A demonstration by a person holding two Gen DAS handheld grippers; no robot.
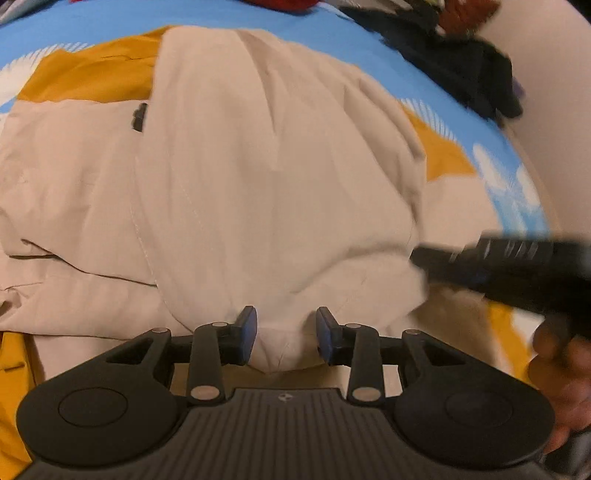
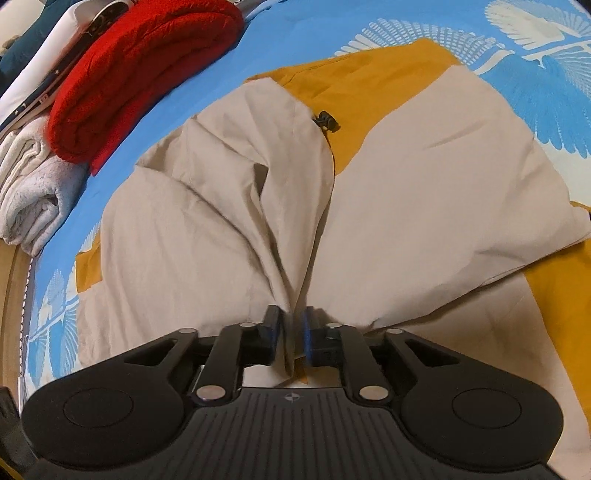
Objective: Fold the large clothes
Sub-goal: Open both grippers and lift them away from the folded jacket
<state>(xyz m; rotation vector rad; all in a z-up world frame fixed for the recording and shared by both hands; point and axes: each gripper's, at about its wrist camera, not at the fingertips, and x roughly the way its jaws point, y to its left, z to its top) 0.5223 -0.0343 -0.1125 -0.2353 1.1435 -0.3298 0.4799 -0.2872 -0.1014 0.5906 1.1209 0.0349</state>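
Note:
A large beige and mustard-yellow jacket [image 1: 236, 177] lies spread on a blue patterned bedsheet [image 1: 258, 18]. My left gripper [image 1: 286, 334] is open, its pads [image 1: 246, 332] on either side of a beige fold at the near edge. My right gripper [image 2: 291, 339] is shut on a bunched beige fold of the jacket [image 2: 424, 206], with the cloth pulled up into pleats. The right gripper also shows blurred in the left wrist view [image 1: 517, 266]. A small black cord stopper [image 2: 327, 122] sits near the yellow part.
A folded red knit [image 2: 140, 74] and a folded white towel [image 2: 29, 192] are stacked at the left of the sheet [image 2: 303, 40]. A heap of dark clothes [image 1: 461, 66] lies at the far right. A wooden bed edge [image 2: 11, 288] runs along the left.

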